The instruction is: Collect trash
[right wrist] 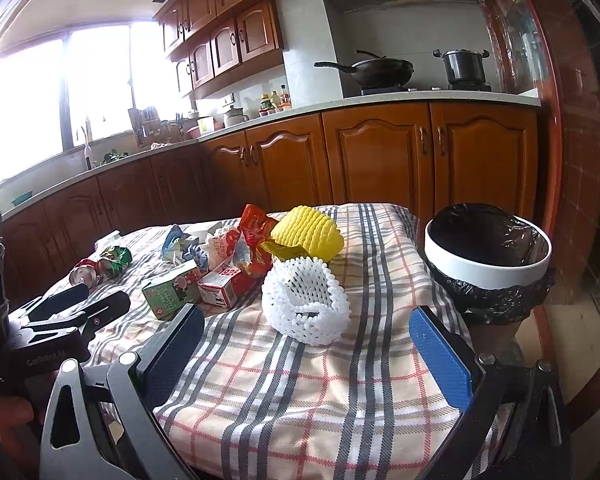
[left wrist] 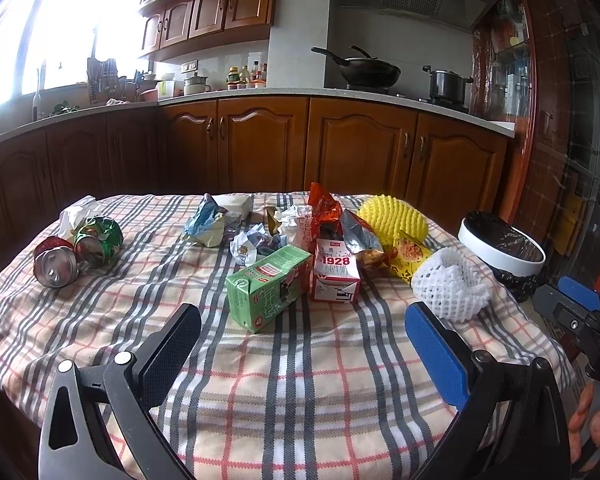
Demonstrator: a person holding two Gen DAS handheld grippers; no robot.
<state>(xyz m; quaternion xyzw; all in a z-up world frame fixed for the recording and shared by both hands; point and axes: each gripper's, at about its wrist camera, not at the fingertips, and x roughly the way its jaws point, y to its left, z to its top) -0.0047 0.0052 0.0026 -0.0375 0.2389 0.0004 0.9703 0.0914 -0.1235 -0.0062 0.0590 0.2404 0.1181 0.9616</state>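
Observation:
Trash lies on a plaid-covered table [left wrist: 300,392]: a green drink carton [left wrist: 266,290], a red-and-white milk carton [left wrist: 334,274], a white foam fruit net [left wrist: 450,286], a yellow foam net [left wrist: 392,216], snack wrappers [left wrist: 328,212], crumpled paper [left wrist: 246,246] and crushed cans [left wrist: 78,250]. A white bin with a black liner [left wrist: 500,246] stands off the table's right edge. My left gripper [left wrist: 304,320] is open and empty above the near table, short of the green carton. My right gripper [right wrist: 306,328] is open and empty, just short of the white net [right wrist: 304,306], with the bin [right wrist: 488,256] to its right.
Wooden kitchen cabinets [left wrist: 260,140] and a counter with a wok [left wrist: 364,70] and a pot [left wrist: 446,84] stand behind the table. A bright window [left wrist: 60,32] is at the left. The left gripper also shows at the left of the right wrist view [right wrist: 84,300].

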